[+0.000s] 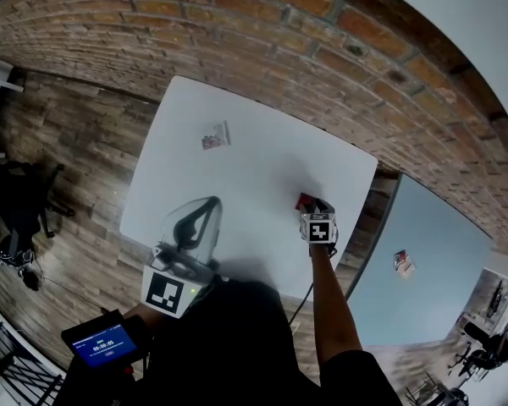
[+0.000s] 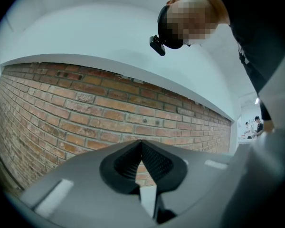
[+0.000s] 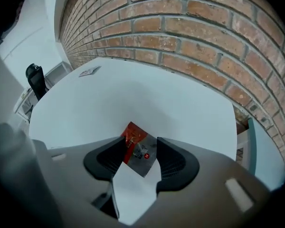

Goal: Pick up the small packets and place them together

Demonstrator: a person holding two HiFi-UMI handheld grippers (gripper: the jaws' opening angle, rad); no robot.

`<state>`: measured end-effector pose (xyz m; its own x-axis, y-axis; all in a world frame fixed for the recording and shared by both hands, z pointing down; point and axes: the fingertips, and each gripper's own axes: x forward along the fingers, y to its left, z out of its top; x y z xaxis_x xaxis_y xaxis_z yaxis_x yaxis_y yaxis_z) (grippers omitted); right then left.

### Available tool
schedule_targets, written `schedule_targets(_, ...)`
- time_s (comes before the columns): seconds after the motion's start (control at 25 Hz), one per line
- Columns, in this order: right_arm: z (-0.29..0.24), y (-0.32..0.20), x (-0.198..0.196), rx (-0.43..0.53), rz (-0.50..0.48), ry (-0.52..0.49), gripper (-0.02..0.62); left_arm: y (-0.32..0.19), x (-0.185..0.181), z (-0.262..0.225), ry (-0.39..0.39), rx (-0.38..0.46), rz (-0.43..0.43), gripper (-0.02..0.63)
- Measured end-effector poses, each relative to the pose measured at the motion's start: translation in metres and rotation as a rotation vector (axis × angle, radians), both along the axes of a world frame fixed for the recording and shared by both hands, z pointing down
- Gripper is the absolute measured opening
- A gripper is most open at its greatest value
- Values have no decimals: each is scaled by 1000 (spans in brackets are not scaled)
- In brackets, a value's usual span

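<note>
— Counting, biggest first: one white tabletop [image 1: 262, 155], two grippers, two small packets on it, well apart.
— Plus a third packet [image 1: 404, 263] on the neighbouring blue table [image 1: 423, 227]. Jaws?
— Left gripper [image 2: 142, 146]: together, empty. Right gripper [image 3: 140, 141]: apart, straddling the red packet [image 3: 134, 133], half hidden from above. Far packet [image 1: 215, 135]: print unreadable.

Black top [image 1: 237, 337]; short black sleeve [image 1: 360, 377] on right arm. Left gripper [image 2: 141, 146]: pale grey shell, black ribbed pads [image 2: 125, 167] meeting in point. Right gripper [image 3: 140, 153]: same grey shell, same black ribbed pads. White left cube [image 1: 167, 293] and right cube [image 1: 318, 229], each with black square markers. Thin dark cable [image 1: 301, 299] beside right forearm. Black camera [image 2: 156, 45] on head.
</note>
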<state>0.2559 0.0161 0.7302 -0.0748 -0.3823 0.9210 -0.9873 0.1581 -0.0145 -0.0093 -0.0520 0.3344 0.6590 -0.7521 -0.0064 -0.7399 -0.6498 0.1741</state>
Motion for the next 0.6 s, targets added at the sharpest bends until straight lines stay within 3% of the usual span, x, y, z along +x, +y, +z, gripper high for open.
schedule_targets(0.28,-3,-9,-15,-31,-109,-18,198,-2,-4,10,-2,-29,-12,0)
schedule_targets(0.48,-1,-10,-32,-71,-319,-40,199,-4,-6,11,2,-31,-18,0)
schedule_targets(0.6,2,-8,-41,-86,-496,1,199,-3,-10,11,2,-35,-27,0)
